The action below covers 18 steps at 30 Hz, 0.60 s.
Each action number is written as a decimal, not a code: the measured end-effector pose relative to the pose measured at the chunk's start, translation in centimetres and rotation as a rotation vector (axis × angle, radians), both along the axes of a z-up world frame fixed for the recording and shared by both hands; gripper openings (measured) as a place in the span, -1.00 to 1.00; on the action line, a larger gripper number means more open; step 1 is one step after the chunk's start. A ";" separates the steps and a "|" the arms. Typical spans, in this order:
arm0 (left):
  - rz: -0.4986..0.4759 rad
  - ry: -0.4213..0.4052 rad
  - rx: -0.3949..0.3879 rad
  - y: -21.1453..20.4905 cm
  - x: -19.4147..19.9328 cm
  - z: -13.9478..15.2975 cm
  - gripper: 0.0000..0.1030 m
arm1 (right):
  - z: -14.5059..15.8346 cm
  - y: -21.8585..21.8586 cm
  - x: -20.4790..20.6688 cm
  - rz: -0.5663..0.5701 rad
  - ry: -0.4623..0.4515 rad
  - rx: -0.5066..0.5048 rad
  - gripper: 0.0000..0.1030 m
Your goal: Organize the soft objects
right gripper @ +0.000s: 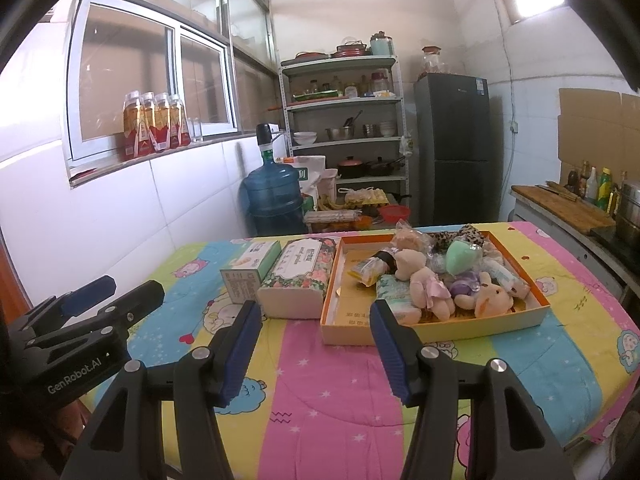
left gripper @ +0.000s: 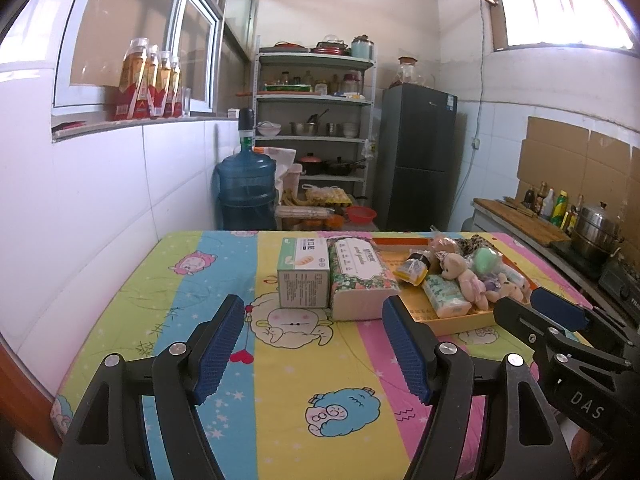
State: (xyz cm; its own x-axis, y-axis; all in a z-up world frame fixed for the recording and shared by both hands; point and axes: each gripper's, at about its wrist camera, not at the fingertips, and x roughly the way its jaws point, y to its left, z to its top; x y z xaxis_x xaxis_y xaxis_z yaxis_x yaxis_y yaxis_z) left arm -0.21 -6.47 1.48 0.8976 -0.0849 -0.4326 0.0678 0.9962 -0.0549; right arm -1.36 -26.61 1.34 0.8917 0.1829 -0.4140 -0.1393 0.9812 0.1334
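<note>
Plush bears (right gripper: 426,280), a tissue pack (right gripper: 394,296) and a green sponge (right gripper: 462,258) lie heaped in an orange tray (right gripper: 436,330) near the table's far edge.

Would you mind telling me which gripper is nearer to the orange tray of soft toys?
Right. The right gripper hangs open just before the orange tray's near wall; the left gripper, also open, faces the tissue packs beside it.

Cartoon-print table cover (right gripper: 344,384); green box (right gripper: 250,270), floral tissue pack (right gripper: 300,280), orange tray (right gripper: 424,330)
</note>
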 end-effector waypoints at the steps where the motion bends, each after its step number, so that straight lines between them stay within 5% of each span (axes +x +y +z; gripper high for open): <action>1: 0.000 0.000 0.000 0.0 0.0 0.0 0.42 | 0.0 0.1 0.0 0.001 0.000 0.000 0.10; 18: -0.001 0.000 0.000 0.0 0.1 0.0 0.42 | 0.0 0.0 0.0 0.006 -0.002 -0.003 0.10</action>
